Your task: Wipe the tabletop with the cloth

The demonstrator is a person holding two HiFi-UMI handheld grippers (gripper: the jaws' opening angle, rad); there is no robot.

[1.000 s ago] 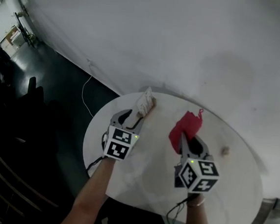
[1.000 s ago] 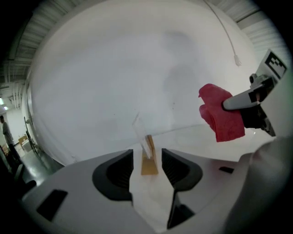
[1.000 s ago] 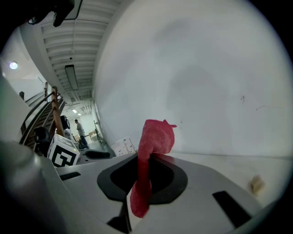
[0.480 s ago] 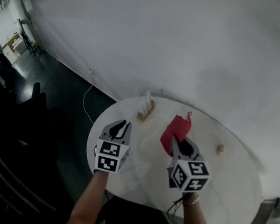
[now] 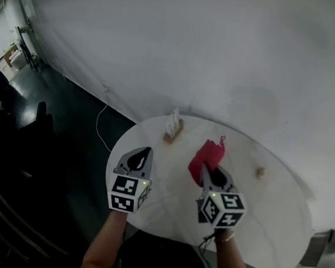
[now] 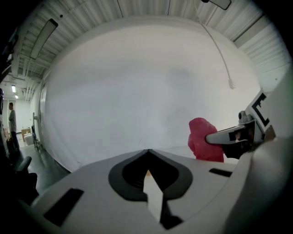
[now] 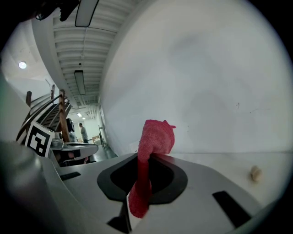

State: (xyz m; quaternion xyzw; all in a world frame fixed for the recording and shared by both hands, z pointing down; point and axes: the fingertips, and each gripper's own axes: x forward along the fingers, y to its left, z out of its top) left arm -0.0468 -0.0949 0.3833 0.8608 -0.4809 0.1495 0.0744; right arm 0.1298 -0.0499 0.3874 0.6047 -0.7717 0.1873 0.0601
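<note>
Reaching forward from the lower edge of the head view, both forearms hold their tools side by side over the near part of the round white surface (image 5: 276, 229), tips pointing away and slightly down. The left tool (image 5: 144, 153) hangs above the surface's left edge. The right tool (image 5: 207, 169) has the red cloth (image 5: 208, 154) bunched at its tips, near the middle of the surface. A small card holder (image 5: 173, 127) stands at the far rim, and a small beige lump (image 5: 260, 172) lies to the right.

From the left gripper view, the left tool (image 6: 147, 151) has just been closing; its jaws now meet with nothing between them. The cloth (image 6: 201, 139) hangs from the right tool (image 6: 226, 135) on the right.

From the right gripper view, the right tool (image 7: 145, 157) is clamped on the cloth (image 7: 156, 136), which rises in a wad past the tips and trails back between the jaws. Whether it touches the surface cannot be told.
</note>
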